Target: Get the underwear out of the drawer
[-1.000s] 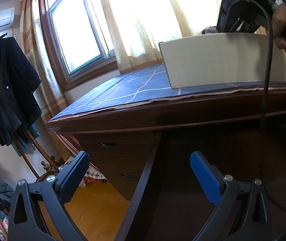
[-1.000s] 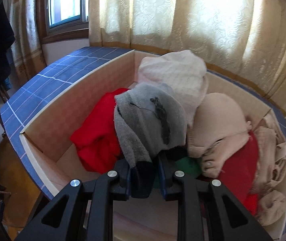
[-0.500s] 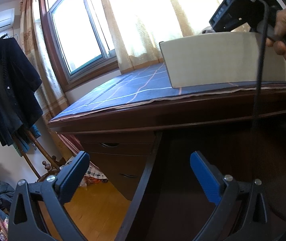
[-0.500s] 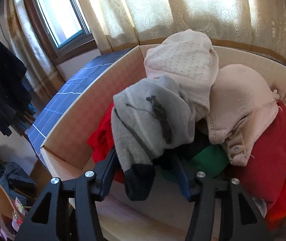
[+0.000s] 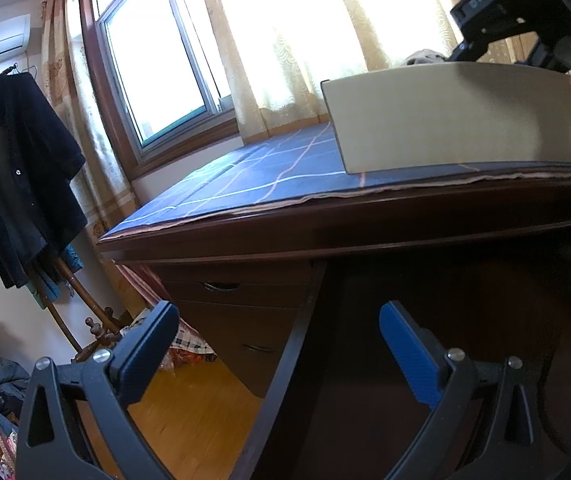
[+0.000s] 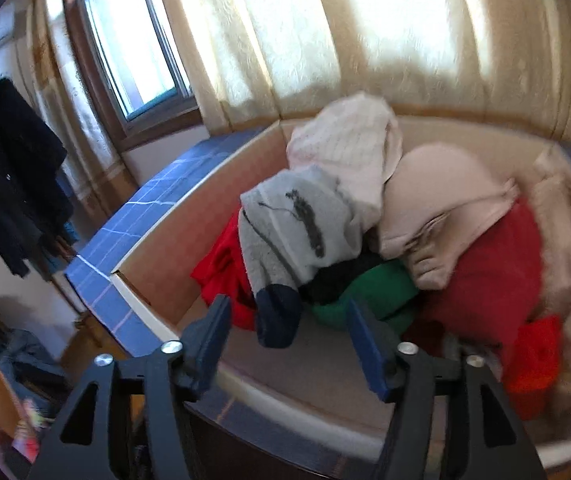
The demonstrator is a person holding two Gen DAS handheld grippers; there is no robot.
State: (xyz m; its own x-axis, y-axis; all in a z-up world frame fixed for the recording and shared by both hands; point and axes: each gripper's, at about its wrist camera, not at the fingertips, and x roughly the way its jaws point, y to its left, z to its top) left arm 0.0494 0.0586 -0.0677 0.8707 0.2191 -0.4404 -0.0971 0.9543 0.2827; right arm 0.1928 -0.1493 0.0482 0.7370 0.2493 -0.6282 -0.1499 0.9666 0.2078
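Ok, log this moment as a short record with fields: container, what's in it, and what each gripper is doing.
container: cardboard box on blue checked cloth
contents: grey sock with dark toe, white knit, beige bra, red and green garments
right gripper: jaws just opened, sock toe between them, not pinched
left gripper: open, empty, below the desk edge

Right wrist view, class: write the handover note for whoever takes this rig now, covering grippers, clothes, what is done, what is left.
Right gripper: open, jaws have just been opening; the grey sock hangs between them, pads off it, released onto the pile.
Left gripper: open, empty, low in front of the desk.
Clothes: heaped in the cardboard box on the blue checked cloth: red, green, beige and white pieces.
Done: the grey sock lies in the box.
Left: whether more remains in the drawer cannot be seen.
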